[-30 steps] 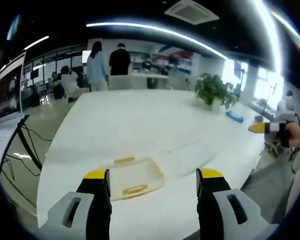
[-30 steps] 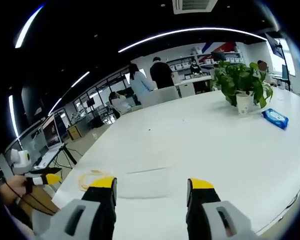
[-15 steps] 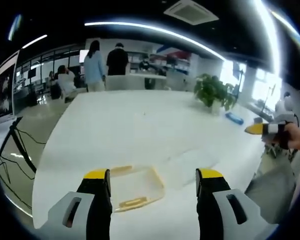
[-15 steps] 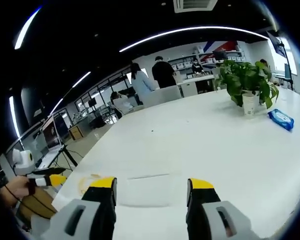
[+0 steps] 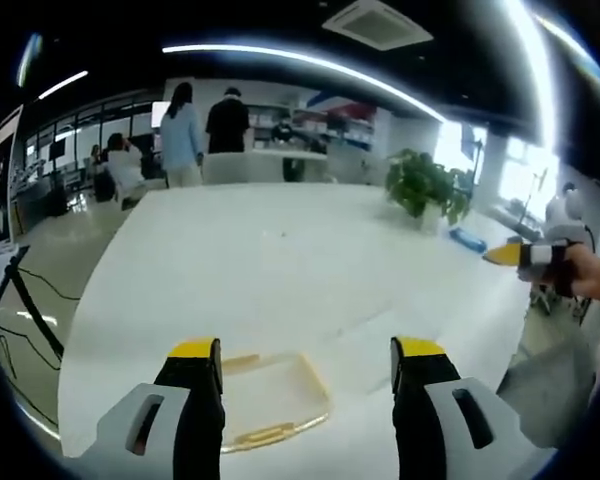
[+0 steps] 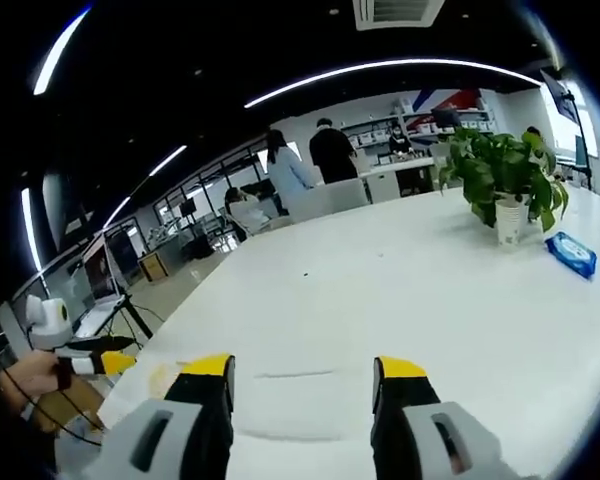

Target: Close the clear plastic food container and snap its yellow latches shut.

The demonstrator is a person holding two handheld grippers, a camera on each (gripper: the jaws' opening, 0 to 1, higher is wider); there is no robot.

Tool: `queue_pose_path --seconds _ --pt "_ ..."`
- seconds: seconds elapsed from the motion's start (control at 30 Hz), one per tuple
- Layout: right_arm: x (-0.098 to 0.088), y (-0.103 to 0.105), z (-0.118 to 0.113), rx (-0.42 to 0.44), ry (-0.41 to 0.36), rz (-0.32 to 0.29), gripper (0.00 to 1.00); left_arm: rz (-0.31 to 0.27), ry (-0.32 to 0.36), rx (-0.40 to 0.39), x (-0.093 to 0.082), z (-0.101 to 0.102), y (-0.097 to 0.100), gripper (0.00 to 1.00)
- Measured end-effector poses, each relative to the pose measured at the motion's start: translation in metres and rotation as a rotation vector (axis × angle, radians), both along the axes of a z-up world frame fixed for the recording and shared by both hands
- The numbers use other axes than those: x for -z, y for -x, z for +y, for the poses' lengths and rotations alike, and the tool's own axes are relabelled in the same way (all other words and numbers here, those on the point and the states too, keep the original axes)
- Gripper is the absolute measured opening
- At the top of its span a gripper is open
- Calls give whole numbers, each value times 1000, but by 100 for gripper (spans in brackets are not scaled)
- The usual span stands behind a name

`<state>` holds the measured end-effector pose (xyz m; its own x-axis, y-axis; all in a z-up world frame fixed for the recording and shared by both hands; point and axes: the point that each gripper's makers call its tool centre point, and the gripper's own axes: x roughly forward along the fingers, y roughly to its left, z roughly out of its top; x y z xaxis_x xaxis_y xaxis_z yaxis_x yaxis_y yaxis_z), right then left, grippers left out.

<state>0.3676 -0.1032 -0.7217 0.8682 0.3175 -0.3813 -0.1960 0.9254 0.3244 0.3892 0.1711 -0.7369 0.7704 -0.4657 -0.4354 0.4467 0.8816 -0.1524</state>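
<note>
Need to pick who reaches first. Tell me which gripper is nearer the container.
Left. The left gripper hovers just above the container, which lies between its open jaws. The right gripper is off to one side, above bare table.

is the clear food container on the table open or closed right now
Open. In the left gripper view the container lies on the white table with its clear lid spread flat beside it and its yellow latches unsnapped.
</note>
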Motion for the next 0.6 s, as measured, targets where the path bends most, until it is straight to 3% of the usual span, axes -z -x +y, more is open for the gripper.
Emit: queue_pose_path --seconds 0.6 --pt "1 -14 23 -43 -8 -6 50 14 14 25 5 -6 -3 64"
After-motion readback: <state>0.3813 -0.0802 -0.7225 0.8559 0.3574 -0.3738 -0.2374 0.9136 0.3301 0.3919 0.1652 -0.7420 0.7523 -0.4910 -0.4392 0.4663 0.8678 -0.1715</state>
